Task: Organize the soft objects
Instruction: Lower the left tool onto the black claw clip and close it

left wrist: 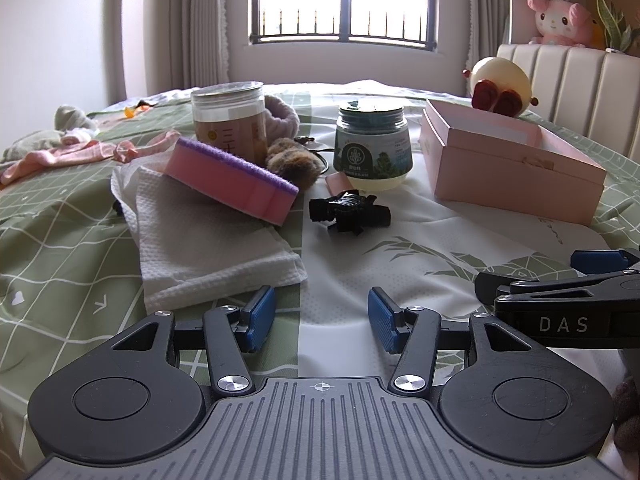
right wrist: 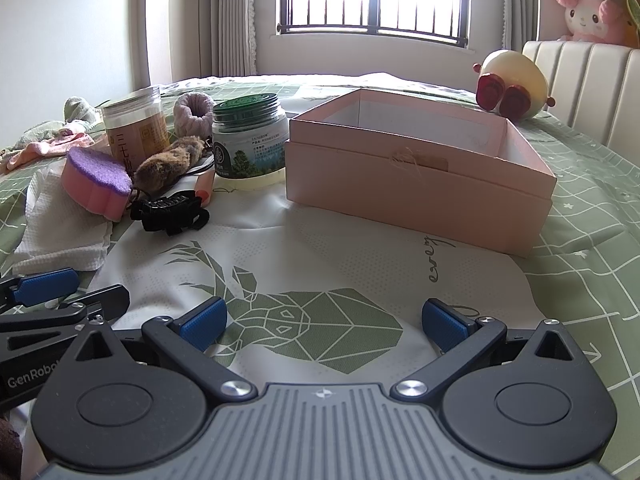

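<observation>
A pink sponge with a purple scouring top (left wrist: 236,178) (right wrist: 98,182) lies on a white cloth (left wrist: 208,248) (right wrist: 60,232) on the bed. Behind it are a brown furry scrunchie (left wrist: 294,158) (right wrist: 166,164) and a lilac plush band (left wrist: 280,114) (right wrist: 194,114). An open pink box (left wrist: 516,160) (right wrist: 420,176) stands to the right, nothing showing inside. My left gripper (left wrist: 322,318) hovers open just short of the cloth's near edge, holding nothing. My right gripper (right wrist: 324,328) is open over the deer print, in front of the box, holding nothing.
A clear jar (left wrist: 228,124) (right wrist: 136,130), a green-lidded jar (left wrist: 372,148) (right wrist: 248,140) and a black hair claw (left wrist: 348,212) (right wrist: 168,208) sit among the soft things. Pink and grey clothes (left wrist: 60,148) lie far left. A cream round plush (left wrist: 500,84) (right wrist: 512,84) rests by the headboard, a pink plush (left wrist: 560,20) above it.
</observation>
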The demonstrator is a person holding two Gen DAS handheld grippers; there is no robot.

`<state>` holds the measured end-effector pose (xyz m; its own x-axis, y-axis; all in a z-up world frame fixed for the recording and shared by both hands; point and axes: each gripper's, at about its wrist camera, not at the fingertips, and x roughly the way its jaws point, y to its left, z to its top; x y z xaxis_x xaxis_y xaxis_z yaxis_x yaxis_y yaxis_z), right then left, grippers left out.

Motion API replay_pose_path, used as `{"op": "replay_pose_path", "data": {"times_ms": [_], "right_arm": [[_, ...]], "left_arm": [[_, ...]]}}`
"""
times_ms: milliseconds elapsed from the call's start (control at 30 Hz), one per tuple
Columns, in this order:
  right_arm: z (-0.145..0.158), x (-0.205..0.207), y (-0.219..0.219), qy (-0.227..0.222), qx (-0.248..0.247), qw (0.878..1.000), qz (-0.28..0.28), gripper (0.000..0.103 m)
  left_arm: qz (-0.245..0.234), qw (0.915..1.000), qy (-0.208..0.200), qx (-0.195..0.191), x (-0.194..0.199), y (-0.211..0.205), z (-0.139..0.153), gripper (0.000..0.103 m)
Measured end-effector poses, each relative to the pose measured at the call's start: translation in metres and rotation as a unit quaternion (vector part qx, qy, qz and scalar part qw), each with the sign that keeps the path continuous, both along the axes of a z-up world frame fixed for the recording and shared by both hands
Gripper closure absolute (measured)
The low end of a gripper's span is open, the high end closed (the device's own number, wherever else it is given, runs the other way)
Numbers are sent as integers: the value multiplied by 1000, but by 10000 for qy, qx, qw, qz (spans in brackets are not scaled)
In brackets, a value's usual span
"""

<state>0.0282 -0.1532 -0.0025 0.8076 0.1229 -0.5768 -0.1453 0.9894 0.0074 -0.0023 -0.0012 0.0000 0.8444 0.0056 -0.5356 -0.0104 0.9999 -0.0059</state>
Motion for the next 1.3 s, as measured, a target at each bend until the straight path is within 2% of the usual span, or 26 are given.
{"op": "replay_pose_path", "data": {"times_ms": [133,233,300,367,433,500,567,633,733,800,833,900,1067,1167,1300], "right_arm": [[0,3,-2,85,43,10000,30,0],[5,9,-7,379,57,9991,183,0],[9,16,-10,682,63,9972,296,0],[13,23,-13,970,91,9946,362,0],[17,30,-14,1282,72,9906,468,0],[18,34,-17,1465,165,9880,466,0],[18,33,-11,1517,-64,9866,595,0],[19,31,-9,1475,-127,9869,637,0],[26,26,-6,1340,-94,9888,647,1],[33,20,-5,1226,11,9896,751,1],[36,17,-4,1171,14,9901,777,1],[41,11,0,1000,-31,9915,831,1],[50,2,5,773,-16,9926,932,1],[51,-1,4,737,78,9929,929,1],[49,-2,2,684,85,9934,919,1]], "left_arm": [[-11,10000,16,-24,0,1,-2,46],[-88,9999,69,-71,-3,4,1,48],[-223,9993,196,-242,-5,9,7,62],[-416,9970,437,-478,-5,18,14,70],[-576,9947,583,-627,-7,29,24,71],[-652,9941,479,-717,-9,42,36,71],[-574,9924,345,-1029,-8,62,49,71],[-414,9834,464,-1703,4,88,58,71],[-14,9569,625,-2837,26,131,61,71],[274,9401,783,-3308,40,150,61,71],[378,9351,806,-3430,46,156,62,71],[565,9325,731,-3492,53,162,66,71],[1076,9395,884,-3129,72,152,63,71],[1160,9423,838,-3027,81,148,62,69],[1034,9479,777,-2913,98,139,67,68]]}}
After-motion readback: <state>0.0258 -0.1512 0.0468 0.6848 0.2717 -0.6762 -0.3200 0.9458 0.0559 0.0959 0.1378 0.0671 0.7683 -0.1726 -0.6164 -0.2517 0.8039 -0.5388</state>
